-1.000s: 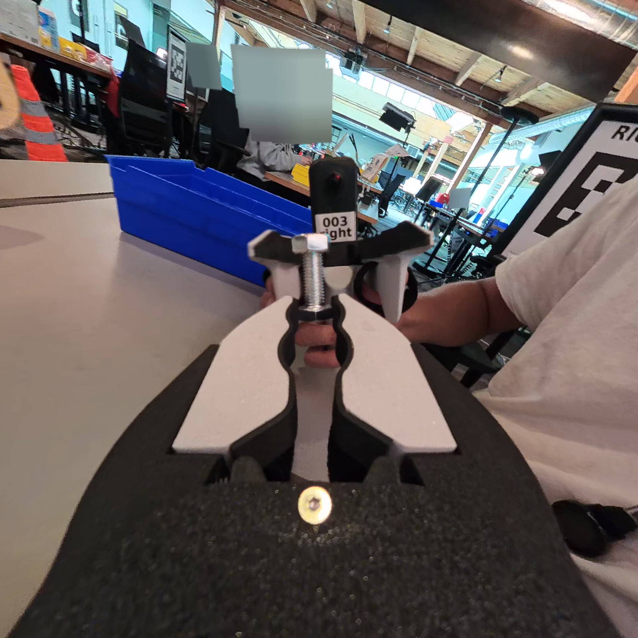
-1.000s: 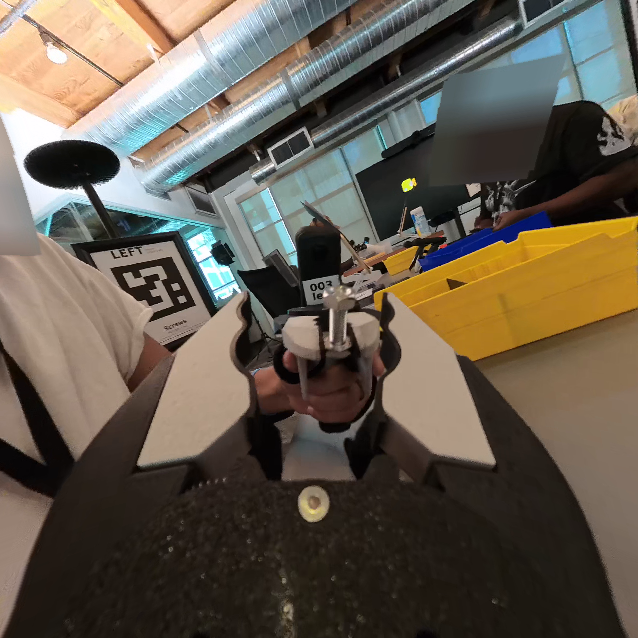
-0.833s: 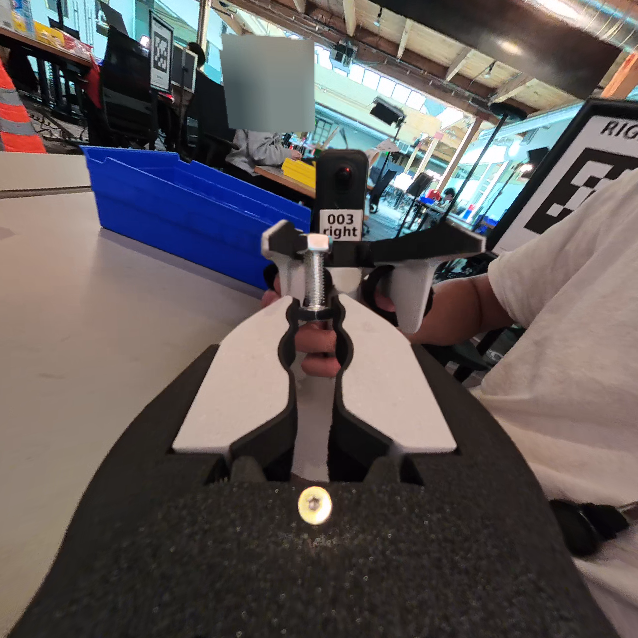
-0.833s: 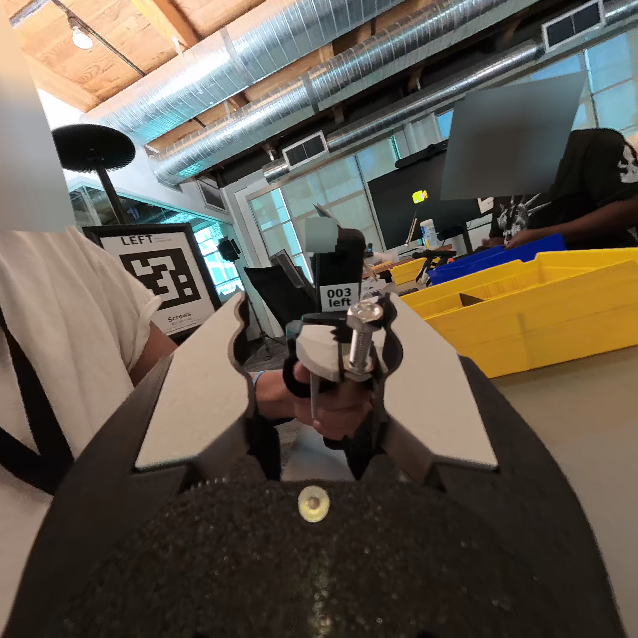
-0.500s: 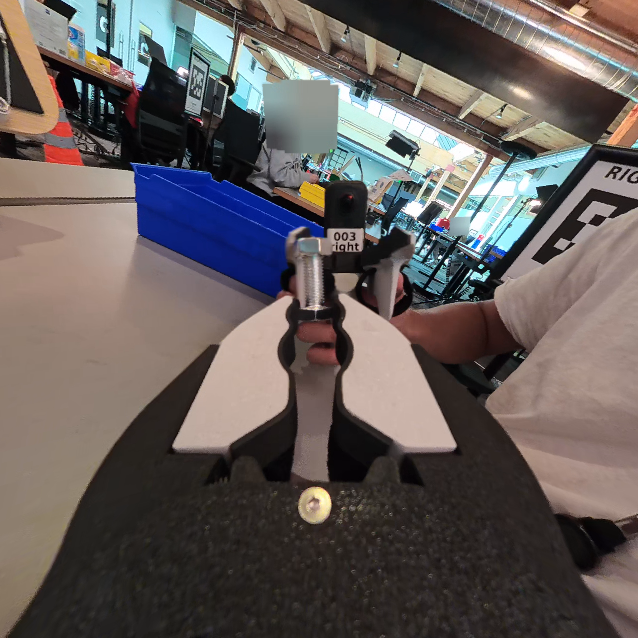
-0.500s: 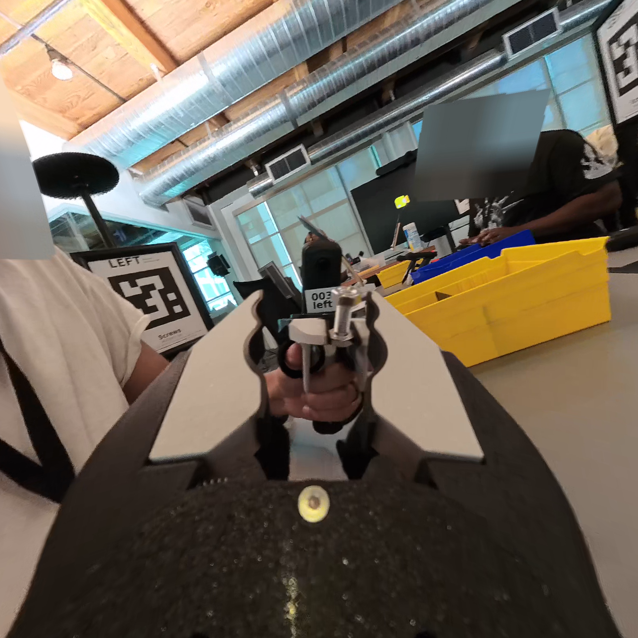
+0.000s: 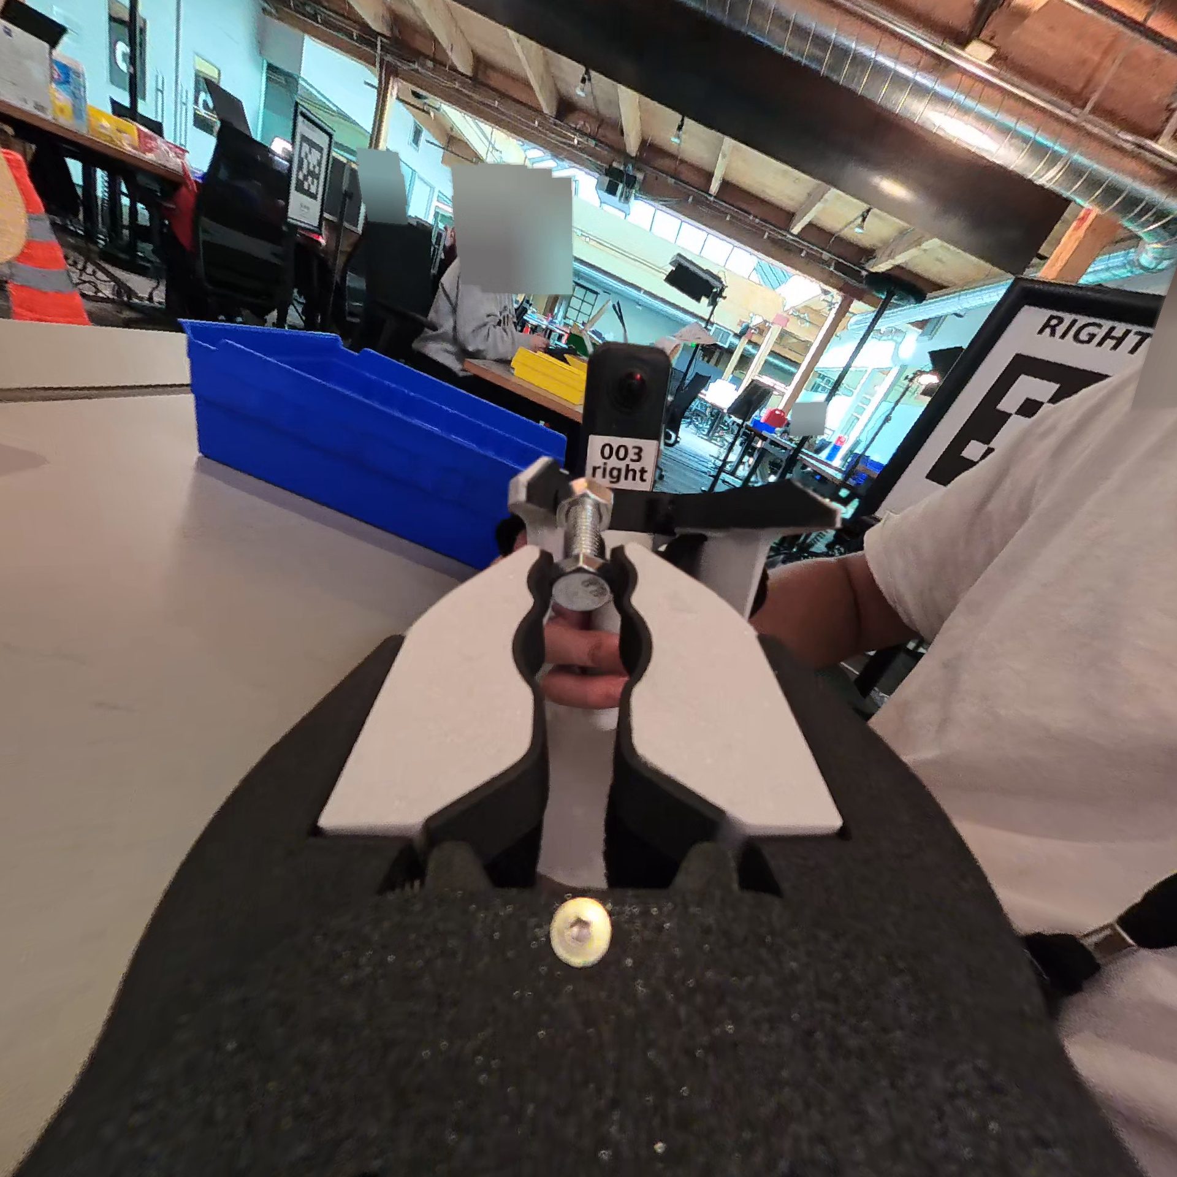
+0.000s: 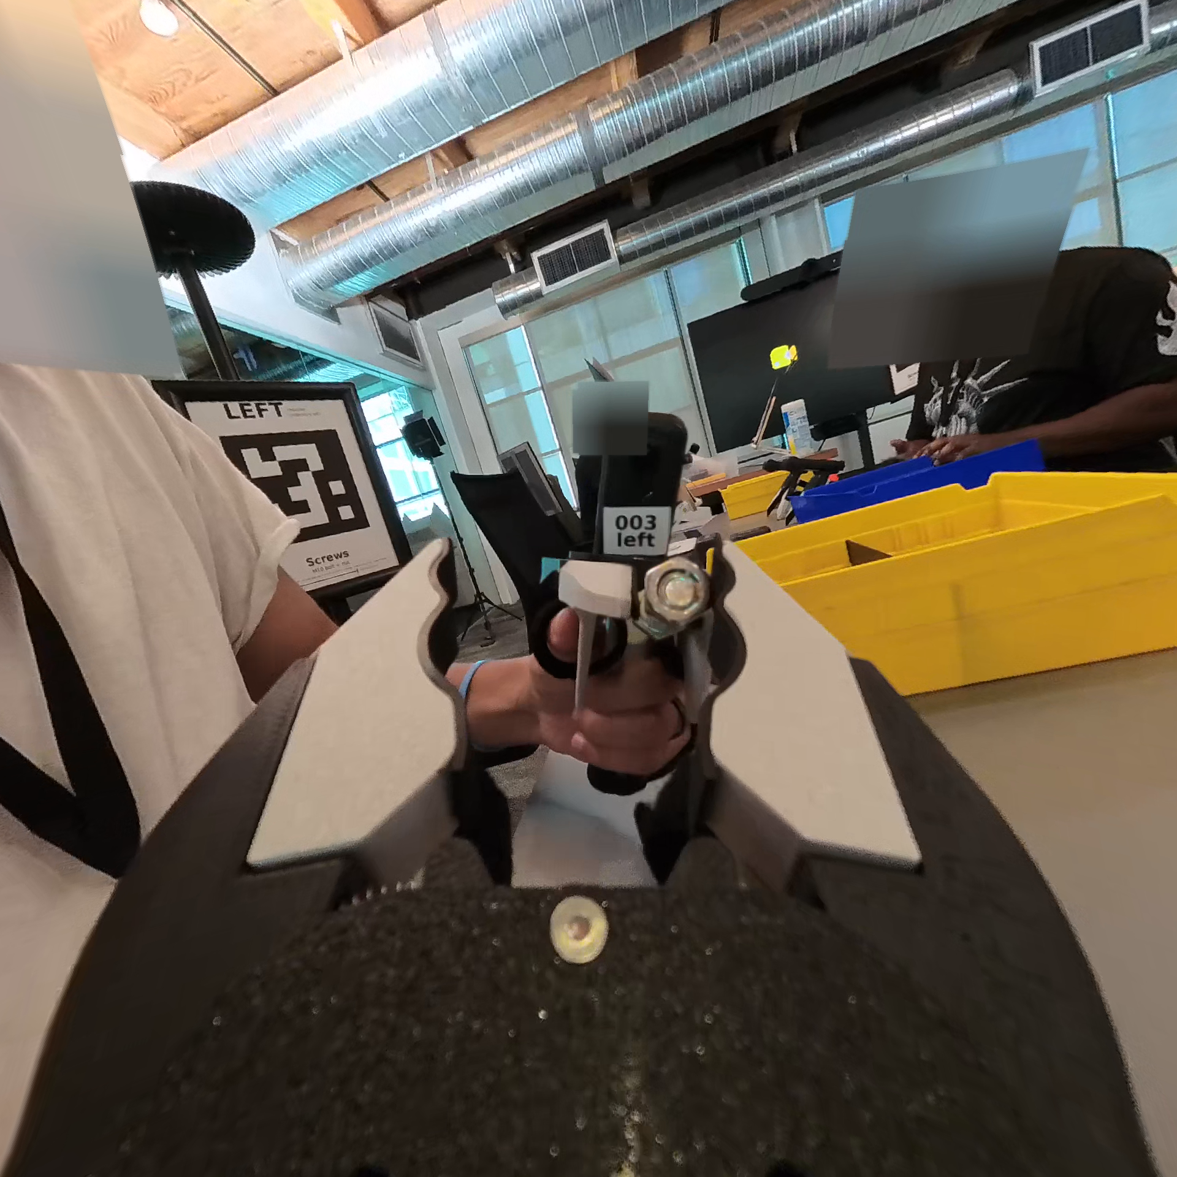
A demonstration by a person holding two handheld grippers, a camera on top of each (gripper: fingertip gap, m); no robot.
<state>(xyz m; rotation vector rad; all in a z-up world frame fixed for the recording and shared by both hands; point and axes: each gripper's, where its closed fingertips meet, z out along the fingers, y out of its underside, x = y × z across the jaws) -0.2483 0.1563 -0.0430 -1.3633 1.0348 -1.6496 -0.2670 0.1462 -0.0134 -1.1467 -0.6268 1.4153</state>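
The left gripper [image 7: 581,589] clamps the head of a steel bolt [image 7: 581,536], pointing its threaded shank at the right gripper [image 8: 581,611]. That one's jaws stand wide around the nut [image 8: 675,595] on the far end, not pressing it, above the surface [image 7: 159,637].

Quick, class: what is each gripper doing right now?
Left gripper: shut on the bolt.
Right gripper: open, holding nothing; the bolt's nut sits by one finger.
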